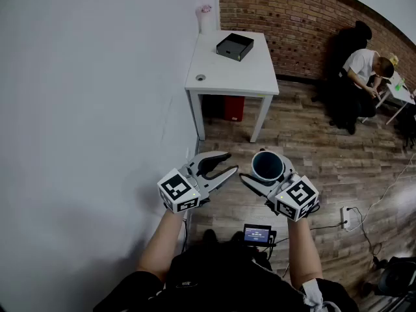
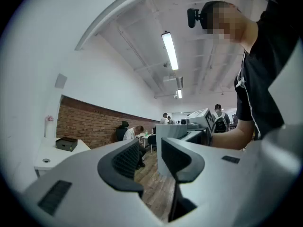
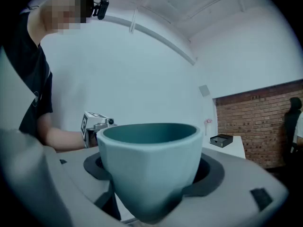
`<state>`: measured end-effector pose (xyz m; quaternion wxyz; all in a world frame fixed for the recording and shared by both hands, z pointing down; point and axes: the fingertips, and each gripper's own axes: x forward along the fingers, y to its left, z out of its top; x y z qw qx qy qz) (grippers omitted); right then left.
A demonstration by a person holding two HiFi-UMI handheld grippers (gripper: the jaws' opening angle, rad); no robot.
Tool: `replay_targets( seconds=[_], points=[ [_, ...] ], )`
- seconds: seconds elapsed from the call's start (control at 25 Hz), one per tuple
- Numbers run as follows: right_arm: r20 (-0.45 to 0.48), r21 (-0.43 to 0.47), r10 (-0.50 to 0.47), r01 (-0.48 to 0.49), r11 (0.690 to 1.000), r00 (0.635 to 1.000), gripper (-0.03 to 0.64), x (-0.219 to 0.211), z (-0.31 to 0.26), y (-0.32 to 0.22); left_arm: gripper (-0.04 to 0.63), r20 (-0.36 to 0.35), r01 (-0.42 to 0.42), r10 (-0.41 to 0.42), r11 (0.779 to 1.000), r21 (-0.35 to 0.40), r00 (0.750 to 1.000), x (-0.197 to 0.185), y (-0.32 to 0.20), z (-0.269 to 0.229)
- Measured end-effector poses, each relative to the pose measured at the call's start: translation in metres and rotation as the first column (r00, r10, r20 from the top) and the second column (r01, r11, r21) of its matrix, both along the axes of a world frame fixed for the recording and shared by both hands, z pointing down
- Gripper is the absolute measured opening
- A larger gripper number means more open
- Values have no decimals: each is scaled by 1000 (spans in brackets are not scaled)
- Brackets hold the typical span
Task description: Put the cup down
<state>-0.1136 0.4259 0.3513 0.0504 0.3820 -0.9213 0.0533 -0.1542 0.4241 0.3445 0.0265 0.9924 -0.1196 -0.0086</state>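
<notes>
Short of the white worktop [image 1: 227,77], out over the wooden floor [image 1: 312,168], the teal cup [image 1: 268,166] sits upright in the right tool [image 1: 266,175]. The jaws stand wide around the cup's lower body and press on it from both sides. With the mouth facing up and the base left free below the grip, the cup looks ready to meet a surface squarely.

The left tool [image 1: 221,164] is just beside the cup, on the same near side of the worktop. Its jaws are parted with only floor showing through the gap, so it holds nothing and seems merely carried along.

The cup is not yet down and is well apart from the worktop. A black box [image 1: 234,46] lies toward the worktop's far edge and a small round thing [image 1: 200,78] by its left edge. The stretch nearest the cup therefore looks the likeliest landing place.
</notes>
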Motion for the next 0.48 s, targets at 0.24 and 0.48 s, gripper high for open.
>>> replay_targets(
  seconds=[0.24,0.48],
  points=[
    [1,-14,1,-1,1000,1000,403,1,1,-1,140,-1,-8,8,1000,4,1000,2,-2,-4],
    [21,-15,-4,4,1000,1000,403,7,-3,-1,140,-2,-5,5,1000,6,1000,9,-3,-7]
  ],
)
